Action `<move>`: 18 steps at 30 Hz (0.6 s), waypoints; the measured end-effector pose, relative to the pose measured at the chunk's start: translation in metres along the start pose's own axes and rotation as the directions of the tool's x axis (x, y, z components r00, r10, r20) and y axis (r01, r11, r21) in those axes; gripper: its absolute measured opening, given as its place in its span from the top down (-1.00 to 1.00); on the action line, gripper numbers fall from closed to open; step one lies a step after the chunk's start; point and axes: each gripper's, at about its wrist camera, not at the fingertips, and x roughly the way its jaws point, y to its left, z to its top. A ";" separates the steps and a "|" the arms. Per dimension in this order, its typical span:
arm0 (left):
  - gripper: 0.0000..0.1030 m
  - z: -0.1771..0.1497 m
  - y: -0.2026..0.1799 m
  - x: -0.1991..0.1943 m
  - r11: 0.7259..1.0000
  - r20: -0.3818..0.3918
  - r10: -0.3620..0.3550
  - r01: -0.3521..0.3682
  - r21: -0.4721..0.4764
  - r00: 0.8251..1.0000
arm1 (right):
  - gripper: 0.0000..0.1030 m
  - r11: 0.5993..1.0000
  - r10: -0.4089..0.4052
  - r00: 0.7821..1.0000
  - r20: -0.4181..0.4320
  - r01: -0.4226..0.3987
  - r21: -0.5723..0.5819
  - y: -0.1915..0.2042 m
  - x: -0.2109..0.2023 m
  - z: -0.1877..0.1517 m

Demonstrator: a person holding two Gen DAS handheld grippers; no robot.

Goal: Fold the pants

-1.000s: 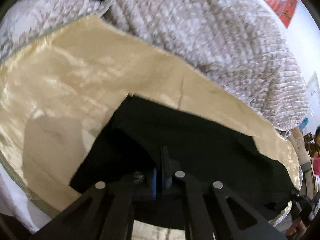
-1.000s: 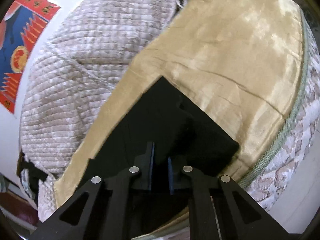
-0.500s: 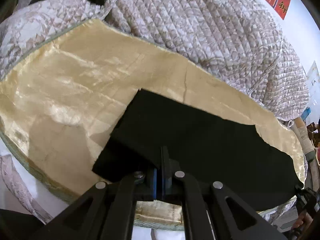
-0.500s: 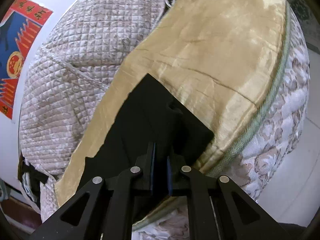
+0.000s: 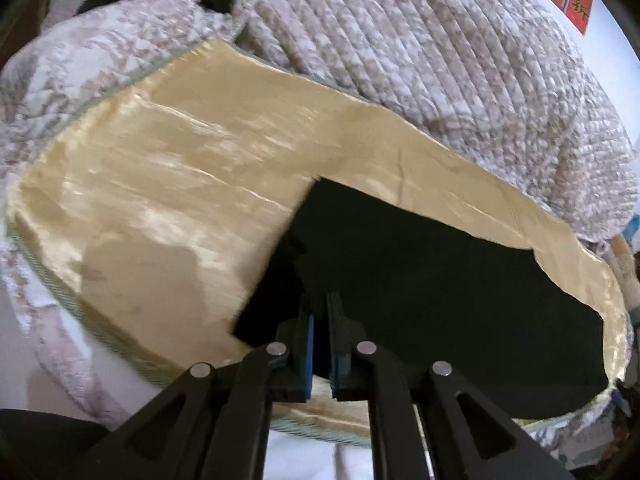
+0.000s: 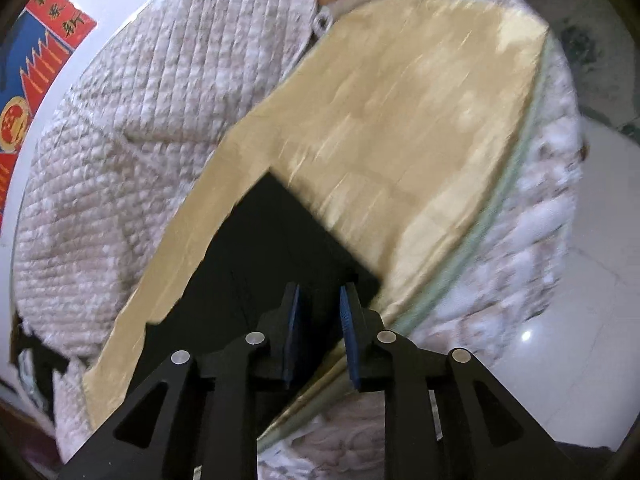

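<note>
Black pants (image 5: 432, 280) lay flat on the gold satin cover (image 5: 180, 200) near the bed's front edge, quilt (image 5: 400, 52) behind. Left tongs (image 5: 319, 320) were opening, a narrow gap, cloth apparently freed. Right tongs (image 6: 319, 312) were opening too, nothing pinched. I judged this fold laid; next, regrip an end for another fold.

Left tongs (image 5: 319, 312) angled downward, jaws opening, right tongs (image 6: 320, 300) jaws opening wider
</note>
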 end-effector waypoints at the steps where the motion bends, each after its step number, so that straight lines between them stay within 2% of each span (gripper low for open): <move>1: 0.82 0.002 0.002 -0.003 1.000 0.013 0.020 -0.020 -0.001 1.000 | 0.60 1.000 -0.016 0.999 0.040 0.017 -0.011 0.001 -0.007 0.003; 3: 0.81 0.007 0.003 -0.010 0.999 0.045 0.040 -0.040 -0.002 0.998 | 0.54 0.998 -0.016 0.998 0.064 0.020 -0.065 0.009 -0.008 0.008; 5: 0.81 0.013 -0.001 -0.013 0.999 0.070 0.047 -0.048 0.012 0.996 | 0.54 0.987 -0.002 1.000 0.029 0.007 -0.158 0.026 0.001 0.009; 9: 0.77 0.022 -0.028 -0.008 0.996 0.075 0.000 -0.007 0.087 0.997 | 0.54 0.943 0.035 0.997 -0.070 -0.056 -0.329 0.064 0.031 0.001; 11: 0.51 0.026 -0.049 -0.003 0.989 0.062 -0.044 0.035 0.141 0.997 | 0.54 0.913 0.023 0.992 -0.125 -0.071 -0.401 0.083 0.052 -0.003; 13: 0.34 0.029 -0.073 0.005 0.974 0.047 -0.087 0.075 0.212 0.995 | 0.54 0.881 -0.011 0.988 -0.153 -0.063 -0.469 0.102 0.075 -0.005; 16: 0.31 0.032 -0.108 0.023 0.942 0.014 -0.129 0.118 0.314 0.992 | 0.54 0.836 -0.044 0.986 -0.164 -0.054 -0.547 0.121 0.096 -0.005; 18: 0.31 0.033 -0.127 0.041 0.918 -0.013 -0.140 0.135 0.374 0.990 | 0.54 0.801 -0.081 0.987 -0.138 -0.018 -0.599 0.132 0.109 -0.003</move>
